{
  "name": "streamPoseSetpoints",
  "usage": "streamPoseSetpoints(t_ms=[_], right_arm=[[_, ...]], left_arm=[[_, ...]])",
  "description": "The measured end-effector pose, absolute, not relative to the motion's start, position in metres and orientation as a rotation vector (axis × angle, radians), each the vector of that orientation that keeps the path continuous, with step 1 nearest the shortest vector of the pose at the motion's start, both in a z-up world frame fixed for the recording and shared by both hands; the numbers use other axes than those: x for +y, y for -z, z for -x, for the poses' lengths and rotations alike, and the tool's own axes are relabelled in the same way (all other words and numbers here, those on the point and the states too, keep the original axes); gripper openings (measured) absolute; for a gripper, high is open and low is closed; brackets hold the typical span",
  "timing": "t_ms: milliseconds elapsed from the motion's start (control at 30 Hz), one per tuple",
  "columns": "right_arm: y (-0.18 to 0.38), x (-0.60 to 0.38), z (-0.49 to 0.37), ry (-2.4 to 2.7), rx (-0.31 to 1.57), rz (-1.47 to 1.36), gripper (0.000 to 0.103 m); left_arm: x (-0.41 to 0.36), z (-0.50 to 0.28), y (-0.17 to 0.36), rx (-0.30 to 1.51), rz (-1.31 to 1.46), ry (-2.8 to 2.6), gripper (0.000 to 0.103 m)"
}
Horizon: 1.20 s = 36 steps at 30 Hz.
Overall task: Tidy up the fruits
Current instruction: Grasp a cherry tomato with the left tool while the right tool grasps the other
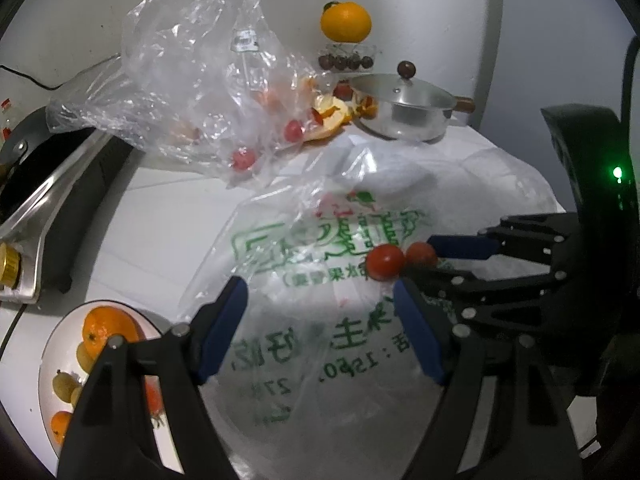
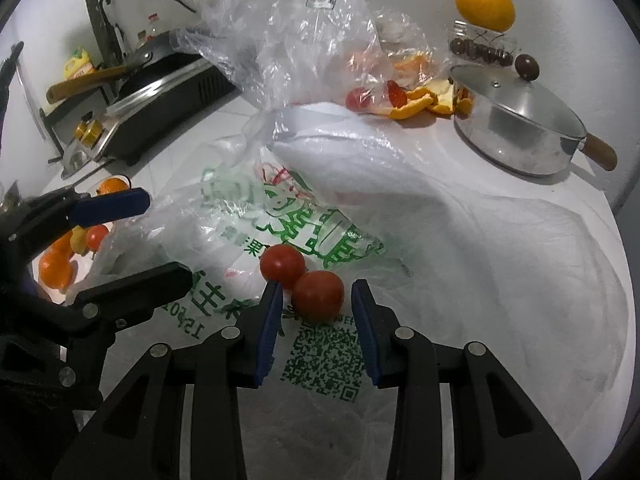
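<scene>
Two small red tomatoes lie side by side on a white plastic bag with green print (image 2: 320,236). In the right wrist view my right gripper (image 2: 318,302) is open, its blue pads either side of the nearer tomato (image 2: 318,294); the other tomato (image 2: 282,266) sits just beyond the left pad. In the left wrist view my left gripper (image 1: 320,304) is open and empty above the bag, with the tomatoes (image 1: 386,262) ahead to the right and the right gripper (image 1: 440,264) around them. A white plate (image 1: 50,356) with oranges and small yellow fruits sits at lower left.
A crumpled clear bag (image 1: 192,68) with red fruits and orange peel (image 1: 330,114) lies at the back. A lidded steel pot (image 2: 520,120) stands at the back right, an orange (image 2: 484,6) on a jar of dark fruits behind it. A stove with a pan (image 2: 152,92) is at left.
</scene>
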State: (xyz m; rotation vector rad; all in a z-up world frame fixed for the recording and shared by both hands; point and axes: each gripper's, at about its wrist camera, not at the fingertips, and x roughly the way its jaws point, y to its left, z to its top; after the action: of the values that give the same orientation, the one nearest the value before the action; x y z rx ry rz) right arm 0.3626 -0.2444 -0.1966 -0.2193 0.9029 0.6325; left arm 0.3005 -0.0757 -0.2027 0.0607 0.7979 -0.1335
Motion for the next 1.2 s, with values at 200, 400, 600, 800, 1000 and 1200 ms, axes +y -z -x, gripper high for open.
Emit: streamPoseSetpoints(t_ms=[200,400,600,800,1000,1200], right_arm=[[0.193,-0.25,-0.361,-0.652,0.884,0.206,0.031],[0.177,-0.269,-0.355,-0.628,0.838,0.178,0.029],[0.174,-0.284,-0.352,-0.619,0.823,0.16,0.029],[0.178,-0.295,-0.354,-0.606,0.829,0.142,0.029],[0.185,-0.303,-0.353,-0.596,0.847,0.139,0.029],[0.187,-0.304,-0.354,-0.595,0.85,0.137,0.029]], left_arm=[[-0.083,-0.306,0.206,0.809,-0.085,0.148,0.077],[-0.094,-0.312,0.208,0.825,-0.087,0.175,0.077],[-0.109,-0.318,0.209,0.82,-0.114,0.193,0.075],[-0.122,-0.329,0.218,0.843,-0.139,0.202,0.062],[-0.125,-0.339,0.225,0.862,-0.144,0.212,0.051],[-0.129,-0.344,0.23,0.865,-0.163,0.23,0.046]])
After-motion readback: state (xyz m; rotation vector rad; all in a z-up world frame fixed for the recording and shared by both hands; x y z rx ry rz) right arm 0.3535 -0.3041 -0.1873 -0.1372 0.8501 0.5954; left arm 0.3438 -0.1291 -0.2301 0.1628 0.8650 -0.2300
